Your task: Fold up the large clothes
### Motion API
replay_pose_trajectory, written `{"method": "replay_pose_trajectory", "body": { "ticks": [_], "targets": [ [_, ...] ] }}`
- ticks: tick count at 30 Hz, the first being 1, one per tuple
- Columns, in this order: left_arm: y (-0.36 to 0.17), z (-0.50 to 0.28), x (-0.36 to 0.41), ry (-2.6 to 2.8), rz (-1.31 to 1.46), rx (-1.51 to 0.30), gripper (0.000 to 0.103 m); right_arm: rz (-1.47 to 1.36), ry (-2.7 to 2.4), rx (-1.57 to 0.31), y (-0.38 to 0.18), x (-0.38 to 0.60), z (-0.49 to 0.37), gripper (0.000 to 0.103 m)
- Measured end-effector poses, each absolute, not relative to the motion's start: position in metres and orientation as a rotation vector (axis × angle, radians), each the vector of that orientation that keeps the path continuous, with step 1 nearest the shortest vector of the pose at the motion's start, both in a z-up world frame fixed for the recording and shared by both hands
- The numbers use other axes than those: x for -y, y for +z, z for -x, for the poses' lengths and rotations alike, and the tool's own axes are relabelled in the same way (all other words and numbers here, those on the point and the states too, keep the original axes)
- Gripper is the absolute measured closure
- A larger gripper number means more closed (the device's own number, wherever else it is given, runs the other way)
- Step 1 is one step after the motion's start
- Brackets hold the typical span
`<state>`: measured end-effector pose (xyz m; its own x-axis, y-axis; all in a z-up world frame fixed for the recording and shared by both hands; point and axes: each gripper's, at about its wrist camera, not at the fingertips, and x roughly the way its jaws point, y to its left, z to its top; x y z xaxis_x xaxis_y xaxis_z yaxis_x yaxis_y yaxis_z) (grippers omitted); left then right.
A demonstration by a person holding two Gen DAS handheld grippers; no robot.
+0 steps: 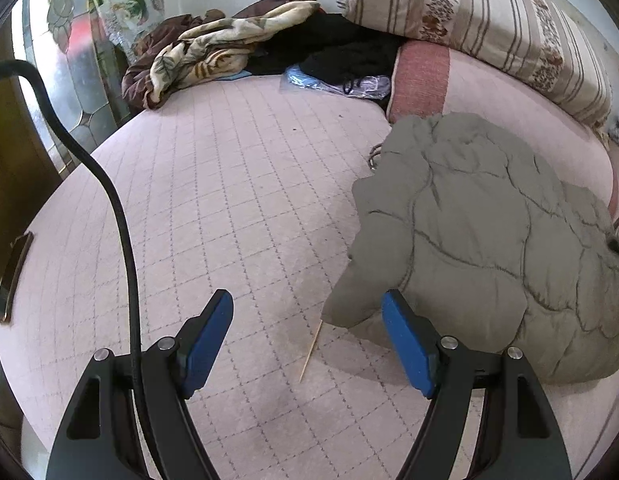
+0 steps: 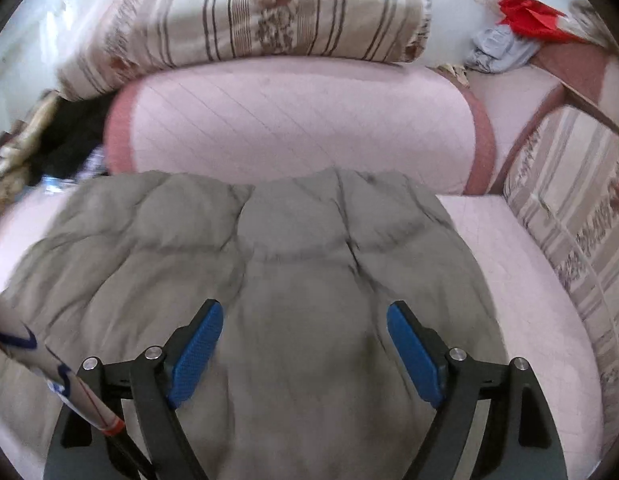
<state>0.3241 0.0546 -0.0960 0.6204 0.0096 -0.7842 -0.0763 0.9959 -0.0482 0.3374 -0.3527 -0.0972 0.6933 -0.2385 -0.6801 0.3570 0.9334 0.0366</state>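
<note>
Holding your left gripper (image 1: pixel 307 312) and right gripper (image 2: pixel 305 320) wide apart, empty, by the grey padded jacket (image 2: pixel 269 264).

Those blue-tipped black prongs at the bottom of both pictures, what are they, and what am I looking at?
They are hand-held grippers, one per hand, each with a camera looking along its two fingers. One picture is from the left gripper, the other from the right gripper. Both are open and hold nothing. A grey puffy jacket lies on a pink quilted bed; the right gripper hovers over it. A thin wooden stick lies on the bed too.
</note>
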Motion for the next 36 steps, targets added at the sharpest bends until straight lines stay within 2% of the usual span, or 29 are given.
{"method": "replay_pose_trajectory", "body": {
  "ticks": [8, 17, 29, 31, 33, 36],
  "targets": [
    [-0.092, -0.314, -0.057, 0.06, 0.099, -0.887, 0.027, -0.287, -0.339, -0.788, -0.124, 0.369, -0.213, 0.016],
    [-0.089, -0.297, -0.052, 0.066, 0.089, -0.869, 0.027, -0.398, -0.371, -0.825, -0.161, 0.394, -0.134, 0.016],
    [-0.089, -0.298, -0.056, 0.069, 0.099, -0.872, 0.027, -0.493, -0.4, -0.826, -0.177, 0.415, -0.114, 0.016],
    [-0.089, -0.3, -0.058, 0.052, 0.115, -0.871, 0.027, -0.524, -0.401, -0.794, -0.174, 0.423, -0.119, 0.014],
    [-0.09, -0.303, -0.061, 0.017, 0.148, -0.877, 0.027, -0.585, -0.397, -0.753, -0.172, 0.436, -0.123, 0.008],
    [-0.093, -0.314, -0.065, -0.062, 0.232, -0.902, 0.027, -0.692, -0.364, -0.709, -0.179, 0.456, -0.133, 0.007]
  ]
}}
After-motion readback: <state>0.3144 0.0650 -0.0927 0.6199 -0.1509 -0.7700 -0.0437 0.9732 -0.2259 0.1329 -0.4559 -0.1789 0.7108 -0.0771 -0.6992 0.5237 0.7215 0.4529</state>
